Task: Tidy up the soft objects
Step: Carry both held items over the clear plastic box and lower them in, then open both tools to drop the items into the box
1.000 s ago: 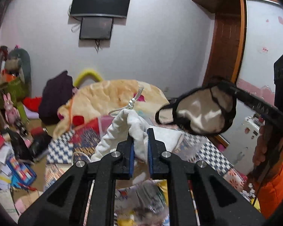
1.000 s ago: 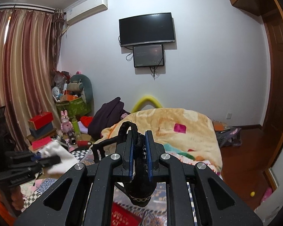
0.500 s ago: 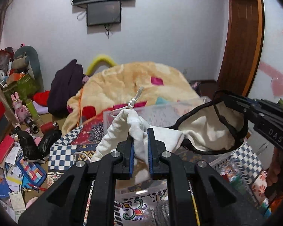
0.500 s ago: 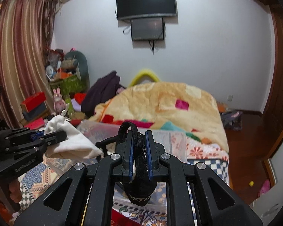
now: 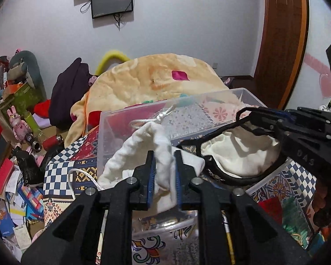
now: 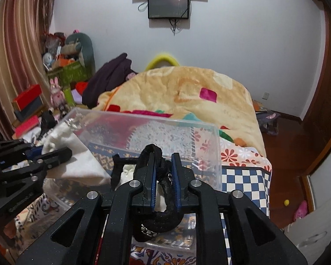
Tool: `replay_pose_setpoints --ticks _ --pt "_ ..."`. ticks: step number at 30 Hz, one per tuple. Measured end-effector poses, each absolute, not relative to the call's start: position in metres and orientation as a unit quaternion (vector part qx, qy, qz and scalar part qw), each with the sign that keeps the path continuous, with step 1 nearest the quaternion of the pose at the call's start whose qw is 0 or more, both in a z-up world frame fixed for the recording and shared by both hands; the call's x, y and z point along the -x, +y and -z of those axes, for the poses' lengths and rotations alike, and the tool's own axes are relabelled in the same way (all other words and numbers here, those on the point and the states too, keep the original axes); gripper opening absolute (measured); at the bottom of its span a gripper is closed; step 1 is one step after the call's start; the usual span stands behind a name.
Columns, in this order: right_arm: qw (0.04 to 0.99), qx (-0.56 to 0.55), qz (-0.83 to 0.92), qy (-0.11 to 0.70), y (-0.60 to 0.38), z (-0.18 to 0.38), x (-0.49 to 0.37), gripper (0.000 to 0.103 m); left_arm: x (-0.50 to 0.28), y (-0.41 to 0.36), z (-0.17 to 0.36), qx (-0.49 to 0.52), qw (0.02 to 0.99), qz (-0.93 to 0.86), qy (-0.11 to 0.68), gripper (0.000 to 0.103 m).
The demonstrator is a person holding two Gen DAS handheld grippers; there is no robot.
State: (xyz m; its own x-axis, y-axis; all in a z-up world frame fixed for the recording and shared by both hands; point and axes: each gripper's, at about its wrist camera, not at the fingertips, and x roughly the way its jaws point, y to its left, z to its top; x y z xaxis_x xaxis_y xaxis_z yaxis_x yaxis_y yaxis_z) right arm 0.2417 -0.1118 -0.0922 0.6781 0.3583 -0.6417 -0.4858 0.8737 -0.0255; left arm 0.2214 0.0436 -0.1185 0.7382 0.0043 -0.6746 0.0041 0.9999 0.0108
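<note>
Two grippers are both busy. In the left wrist view, the left gripper at lower centre pinches a white drawstring pouch in front of the clear plastic box; the right gripper enters from the right edge. In the right wrist view, the right gripper at lower centre clamps a black-edged cream cloth item over the box.

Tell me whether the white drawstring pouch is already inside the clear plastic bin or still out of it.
Still out. The left gripper holds the white drawstring pouch in the air, in front of the clear plastic bin.
</note>
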Motion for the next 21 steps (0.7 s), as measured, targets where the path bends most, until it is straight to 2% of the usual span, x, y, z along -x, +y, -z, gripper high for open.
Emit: replay_pose_setpoints --ticks 4,6,10,12,16,21 --pt "0.903 0.103 -0.233 0.346 -0.113 0.100 -0.242 0.018 -0.217 0.049 0.116 0.011 0.932 0.005 0.362 0.025" --pt "0.902 0.099 -0.233 0.348 -0.116 0.100 -0.238 0.028 -0.214 0.050 0.113 0.015 0.933 0.005 0.360 0.030" --pt "0.904 0.097 -0.241 0.340 -0.119 0.093 -0.229 0.041 -0.205 0.051 0.104 0.018 0.938 0.006 0.347 0.040" --pt "0.906 0.093 -0.244 0.334 -0.123 0.087 -0.223 0.051 -0.200 0.051 0.099 0.020 0.940 0.007 0.341 0.047" --pt "0.912 0.081 -0.253 0.312 -0.131 0.071 -0.211 0.058 -0.185 0.053 0.081 0.031 0.947 0.009 0.320 0.056" --pt "0.922 0.070 -0.263 0.277 -0.141 0.050 -0.190 0.073 -0.164 0.058 0.057 0.043 0.957 0.015 0.288 0.069"
